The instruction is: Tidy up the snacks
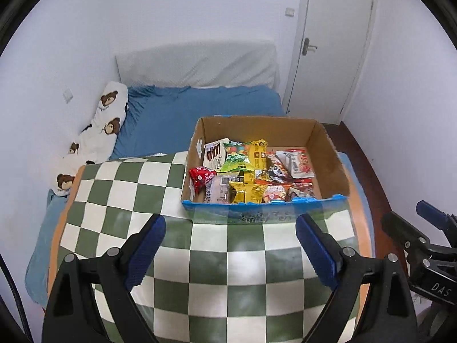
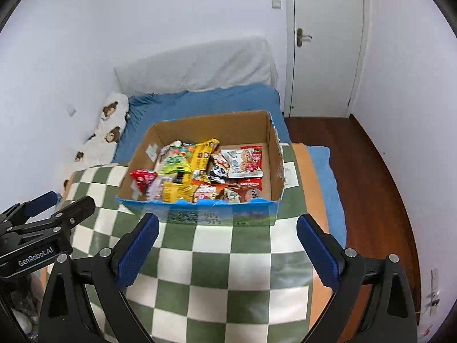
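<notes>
An open cardboard box (image 1: 331,154) (image 2: 274,154) with a blue front edge stands on a green-and-white checked cloth (image 1: 228,257) (image 2: 217,263). Several snack packets lie in it: a red one (image 1: 201,177) (image 2: 141,177) at the left, a green one (image 1: 238,158) (image 2: 175,161), yellow ones (image 1: 247,193) (image 2: 204,151), and a panda packet (image 1: 275,171) (image 2: 218,170). My left gripper (image 1: 230,234) hangs open and empty above the cloth, short of the box front. My right gripper (image 2: 227,237) is likewise open and empty, a little nearer than the box.
The cloth covers a table set against a bed with a blue sheet (image 1: 200,105) (image 2: 205,103). A bear-print pillow (image 1: 105,123) (image 2: 111,125) lies along the left wall. A white door (image 1: 334,43) (image 2: 322,43) and dark wooden floor (image 2: 377,185) are at the right.
</notes>
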The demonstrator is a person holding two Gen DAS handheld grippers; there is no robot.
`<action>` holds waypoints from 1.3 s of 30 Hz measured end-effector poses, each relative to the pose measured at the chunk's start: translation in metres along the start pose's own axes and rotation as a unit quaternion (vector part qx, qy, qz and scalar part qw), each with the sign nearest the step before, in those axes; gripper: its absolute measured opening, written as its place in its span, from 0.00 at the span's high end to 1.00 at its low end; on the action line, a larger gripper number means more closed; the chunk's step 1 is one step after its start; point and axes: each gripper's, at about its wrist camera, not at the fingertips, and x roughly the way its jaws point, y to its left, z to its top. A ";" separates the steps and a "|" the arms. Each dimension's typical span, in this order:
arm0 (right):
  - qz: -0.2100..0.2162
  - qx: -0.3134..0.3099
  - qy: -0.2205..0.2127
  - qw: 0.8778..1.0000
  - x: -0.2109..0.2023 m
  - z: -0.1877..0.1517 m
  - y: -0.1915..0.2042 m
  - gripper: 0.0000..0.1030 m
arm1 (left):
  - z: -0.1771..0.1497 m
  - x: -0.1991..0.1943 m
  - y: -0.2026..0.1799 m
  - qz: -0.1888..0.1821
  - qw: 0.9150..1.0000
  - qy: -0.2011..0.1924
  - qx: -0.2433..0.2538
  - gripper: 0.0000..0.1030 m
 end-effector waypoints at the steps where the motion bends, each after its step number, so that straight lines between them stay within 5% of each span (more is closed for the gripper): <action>1: -0.001 -0.002 -0.006 1.000 -0.010 -0.003 0.001 0.03 | -0.003 -0.008 0.000 0.004 1.000 -0.005 0.001 0.09; 23: 0.003 -0.011 -0.083 0.996 -0.158 -0.048 0.019 0.01 | -0.043 -0.104 -0.005 -0.004 0.999 -0.039 0.010 0.10; 39: -0.011 -0.005 -0.067 0.998 -0.126 -0.042 0.019 0.01 | -0.033 -0.081 -0.003 0.013 0.999 -0.038 0.005 0.00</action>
